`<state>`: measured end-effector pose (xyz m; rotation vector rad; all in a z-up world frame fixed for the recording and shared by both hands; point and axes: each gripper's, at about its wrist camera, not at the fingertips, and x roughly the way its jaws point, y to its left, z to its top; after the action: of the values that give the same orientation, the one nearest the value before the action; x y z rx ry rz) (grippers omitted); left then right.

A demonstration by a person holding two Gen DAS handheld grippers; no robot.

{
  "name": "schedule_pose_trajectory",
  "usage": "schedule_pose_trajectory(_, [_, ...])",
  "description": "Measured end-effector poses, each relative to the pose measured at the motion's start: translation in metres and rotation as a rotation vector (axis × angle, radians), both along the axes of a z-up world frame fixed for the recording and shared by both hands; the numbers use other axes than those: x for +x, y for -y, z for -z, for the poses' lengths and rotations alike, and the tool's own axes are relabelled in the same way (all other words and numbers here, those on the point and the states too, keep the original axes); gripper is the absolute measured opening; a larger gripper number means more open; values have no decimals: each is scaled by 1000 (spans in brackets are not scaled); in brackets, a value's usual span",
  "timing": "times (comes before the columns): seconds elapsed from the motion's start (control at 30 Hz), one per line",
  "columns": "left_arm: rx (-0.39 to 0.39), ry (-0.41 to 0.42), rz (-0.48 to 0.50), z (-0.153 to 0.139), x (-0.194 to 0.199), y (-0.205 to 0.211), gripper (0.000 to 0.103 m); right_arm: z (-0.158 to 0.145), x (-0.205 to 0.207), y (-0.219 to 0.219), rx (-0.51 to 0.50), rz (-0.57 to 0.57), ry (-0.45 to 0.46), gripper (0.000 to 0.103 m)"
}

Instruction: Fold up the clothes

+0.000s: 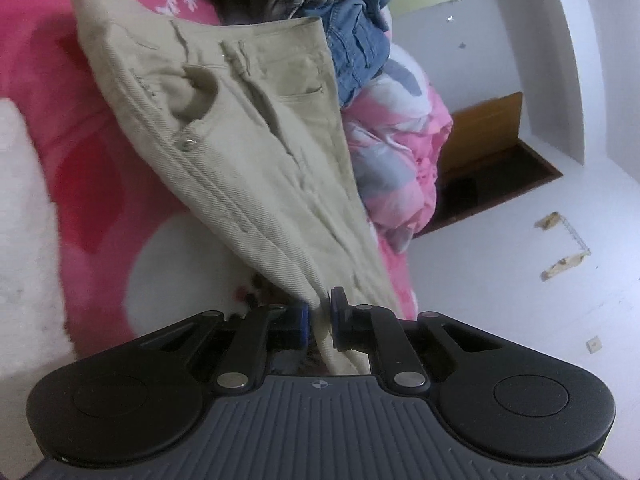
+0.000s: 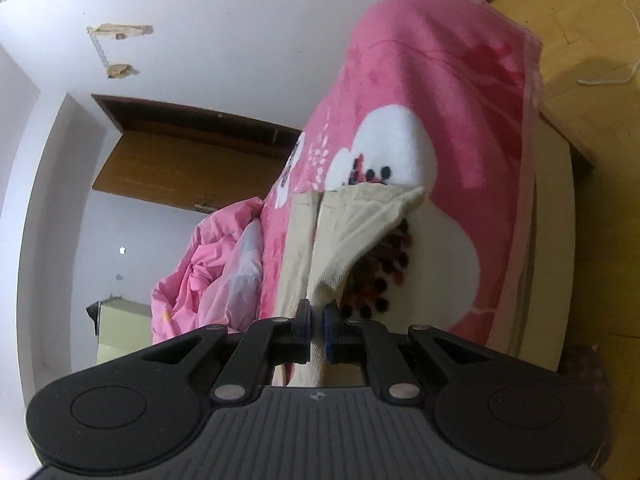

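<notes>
I have the trousers (image 1: 240, 128) pinched at two places. My left gripper (image 1: 319, 320) is clamped on a bunched strip of the beige cloth at bottom centre of its view, and from there the garment runs up and left, waistband, pocket and button showing, over the pink blanket (image 1: 80, 184). My right gripper (image 2: 317, 330) is likewise closed on a fold of the trousers (image 2: 340, 240) at lower centre of its view, the cloth rising to a hem-like edge near mid-frame against the blanket (image 2: 460, 100).

I judge this to be the lift-and-align step: both ends held, the garment partly raised, not yet laid into a fold. Next I would need to bring the two grips together or lower them evenly, keeping the cloth taut so the legs stack without twisting.

Hard to tell: whether each grip holds one layer or several, since the cloth vanishes behind the fingers. Neither view shows the other gripper. How much of the trousers rests on the blanket is unclear. A pile of denim (image 1: 356, 52) sits at the top of the left view, cut off by the frame, beside a crumpled pink quilt (image 1: 400, 152).
</notes>
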<state>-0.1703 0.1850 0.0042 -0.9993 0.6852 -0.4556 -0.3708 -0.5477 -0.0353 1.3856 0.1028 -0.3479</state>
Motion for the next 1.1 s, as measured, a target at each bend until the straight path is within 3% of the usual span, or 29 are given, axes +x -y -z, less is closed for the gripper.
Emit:
schedule_pose_trajectory(0.07, [30, -13, 16, 4, -2, 0, 8, 0, -4, -1, -21, -3, -29, 6])
schedule_pose_trajectory(0.23, [53, -28, 32, 9, -6, -2, 8, 20, -11, -8, 52, 18, -85, 6])
schedule_pose_trajectory(0.37, [52, -6, 44, 5, -7, -7, 8, 14, -20, -14, 42, 13, -48, 6])
schedule_pose_trajectory(0.5, [75, -26, 64, 11, -4, -7, 8, 22, -23, -15, 41, 5, -97, 7])
schedule_pose_trajectory(0.67, [112, -64, 90, 15, -5, -9, 12, 38, -34, -10, 81, 24, -181, 15])
schedule_pose_trajectory(0.73, [148, -62, 108, 9, -7, -11, 28, 35, -44, -3, 52, 75, -220, 19])
schedule_pose_trajectory(0.83, [224, -45, 160, -4, -11, -13, 34, 22, -50, 10, -24, 117, -255, 32])
schedule_pose_trajectory(0.97, [341, 11, 278, -32, -16, -5, 39, -3, -32, 30, -168, 85, -276, 39])
schedule_pose_trajectory(1.1, [408, 68, 342, -43, -4, 26, 52, -36, 32, 52, -410, -86, -319, 50])
